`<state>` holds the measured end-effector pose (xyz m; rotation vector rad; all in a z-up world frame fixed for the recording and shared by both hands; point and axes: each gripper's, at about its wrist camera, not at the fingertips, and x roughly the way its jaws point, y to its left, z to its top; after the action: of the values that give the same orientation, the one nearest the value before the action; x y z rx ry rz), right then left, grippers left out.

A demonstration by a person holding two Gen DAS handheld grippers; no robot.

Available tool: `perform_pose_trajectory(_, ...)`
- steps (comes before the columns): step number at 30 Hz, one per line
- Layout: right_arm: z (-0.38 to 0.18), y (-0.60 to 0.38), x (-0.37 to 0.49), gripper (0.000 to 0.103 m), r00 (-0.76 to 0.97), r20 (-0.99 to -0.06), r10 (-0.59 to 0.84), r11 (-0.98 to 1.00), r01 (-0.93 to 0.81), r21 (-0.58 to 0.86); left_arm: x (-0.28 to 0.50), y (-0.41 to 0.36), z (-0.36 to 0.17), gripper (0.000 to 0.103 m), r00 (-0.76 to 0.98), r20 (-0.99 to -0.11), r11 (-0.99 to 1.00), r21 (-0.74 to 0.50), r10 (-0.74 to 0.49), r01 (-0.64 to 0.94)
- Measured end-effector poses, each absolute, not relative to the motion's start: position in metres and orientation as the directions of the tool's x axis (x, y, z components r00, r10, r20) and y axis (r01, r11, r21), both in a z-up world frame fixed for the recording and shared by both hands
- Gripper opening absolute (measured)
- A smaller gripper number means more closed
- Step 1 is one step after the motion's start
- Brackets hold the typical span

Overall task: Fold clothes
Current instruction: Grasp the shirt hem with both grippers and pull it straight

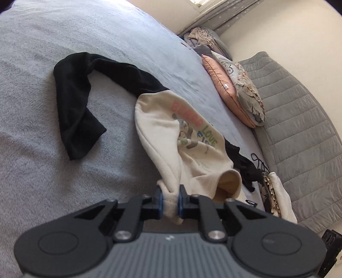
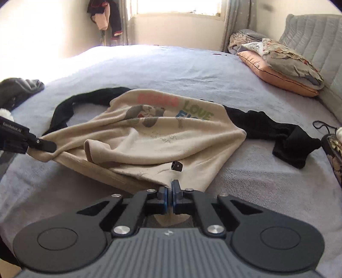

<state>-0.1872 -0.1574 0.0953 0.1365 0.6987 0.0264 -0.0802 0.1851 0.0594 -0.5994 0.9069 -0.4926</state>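
A cream sweatshirt (image 2: 162, 141) with black sleeves (image 2: 288, 136) and a coloured "LOVE" print lies on the grey bed blanket (image 2: 171, 70). My right gripper (image 2: 170, 192) is shut on its near hem. My left gripper (image 1: 170, 201) is shut on a bunched corner of the sweatshirt (image 1: 171, 132) and lifts it a little; it also shows at the left of the right wrist view (image 2: 46, 146). One black sleeve (image 1: 77, 102) curls over the blanket (image 1: 53, 184) in the left wrist view.
Pillows (image 2: 284, 64) are stacked at the bed's far right beside a grey quilted headboard (image 2: 314, 36). Folded clothes (image 1: 275, 198) and a black cord (image 1: 259, 162) lie at the bed's edge. A dark garment (image 2: 19, 89) lies at the far left. Clothes (image 2: 106, 19) hang by the window.
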Motion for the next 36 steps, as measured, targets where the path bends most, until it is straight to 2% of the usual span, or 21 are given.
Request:
perform_pose_trajectory(2,0.1,-0.189,-0.214,0.004,0.781,-0.619,0.082,0.949,0.13,0.289,-0.092,0.186,0.066,0.01,0.534,-0.564,0.729,-0.667,-0.63,0.157)
perform_pose_trajectory(4,0.088,-0.209,-0.228,0.004,0.746,-0.664,0.051,0.914,0.233,0.332,-0.097,0.184,0.052,0.01,0.503,-0.604,0.744,-0.656,-0.619,0.127)
perform_pose_trajectory(7,0.063,-0.21,-0.234,0.004,0.663,-0.748,-0.014,0.921,0.299,0.249,-0.102,0.178,0.022,0.01,0.434,-0.671,0.765,-0.641,-0.601,0.067)
perform_pose_trajectory(13,0.081,-0.234,-0.254,0.01,0.675,-0.707,-0.211,0.893,0.428,0.142,-0.11,0.185,0.02,0.012,0.46,-0.695,0.802,-0.594,-0.552,0.064)
perform_pose_trajectory(15,0.082,-0.241,-0.253,0.011,0.698,-0.696,-0.166,0.902,0.392,0.178,-0.109,0.187,0.022,0.024,0.463,-0.694,0.805,-0.588,-0.551,0.076)
perform_pose_trajectory(17,0.077,-0.24,-0.245,0.021,0.704,-0.708,-0.055,0.915,0.32,0.247,-0.109,0.184,0.023,0.047,0.471,-0.692,0.811,-0.578,-0.547,0.092)
perform_pose_trajectory(18,0.073,-0.238,-0.238,0.032,0.699,-0.716,0.003,0.916,0.285,0.282,-0.109,0.182,0.023,0.049,0.473,-0.692,0.813,-0.573,-0.545,0.099)
perform_pose_trajectory(19,0.069,-0.232,-0.232,0.035,0.685,-0.728,0.035,0.917,0.267,0.295,-0.108,0.181,0.023,0.052,0.475,-0.692,0.816,-0.568,-0.543,0.105)
perform_pose_trajectory(22,0.056,-0.205,-0.207,0.035,0.63,-0.775,0.045,0.935,0.247,0.255,-0.104,0.175,0.018,0.061,0.471,-0.711,0.834,-0.542,-0.522,0.106)
perform_pose_trajectory(24,0.047,-0.196,-0.196,0.032,0.592,-0.806,0.001,0.951,0.25,0.185,-0.098,0.171,0.011,0.055,0.466,-0.735,0.855,-0.508,-0.493,0.103)
perform_pose_trajectory(25,0.044,-0.192,-0.194,0.025,0.574,-0.818,-0.03,0.961,0.243,0.136,-0.097,0.169,0.01,0.044,0.47,-0.741,0.864,-0.491,-0.48,0.109)
perform_pose_trajectory(26,0.04,-0.188,-0.191,0.017,0.558,-0.828,-0.062,0.968,0.235,0.086,-0.097,0.169,0.011,0.022,0.472,-0.744,0.871,-0.475,-0.474,0.125)
perform_pose_trajectory(27,0.042,-0.189,-0.192,0.01,0.563,-0.824,-0.064,0.972,0.224,0.078,-0.097,0.171,0.011,0.015,0.469,-0.741,0.866,-0.484,-0.481,0.123)
perform_pose_trajectory(29,0.05,-0.196,-0.199,0.009,0.586,-0.808,-0.066,0.973,0.217,0.078,-0.098,0.178,0.013,0.013,0.467,-0.732,0.852,-0.513,-0.497,0.103)
perform_pose_trajectory(33,0.078,-0.232,-0.227,0.008,0.649,-0.76,-0.001,0.947,0.245,0.208,-0.108,0.191,0.03,0.012,0.495,-0.688,0.822,-0.561,-0.531,0.103)
perform_pose_trajectory(36,0.082,-0.244,-0.239,0.008,0.645,-0.763,0.051,0.939,0.228,0.256,-0.115,0.19,0.034,0.012,0.487,-0.682,0.815,-0.567,-0.546,0.119)
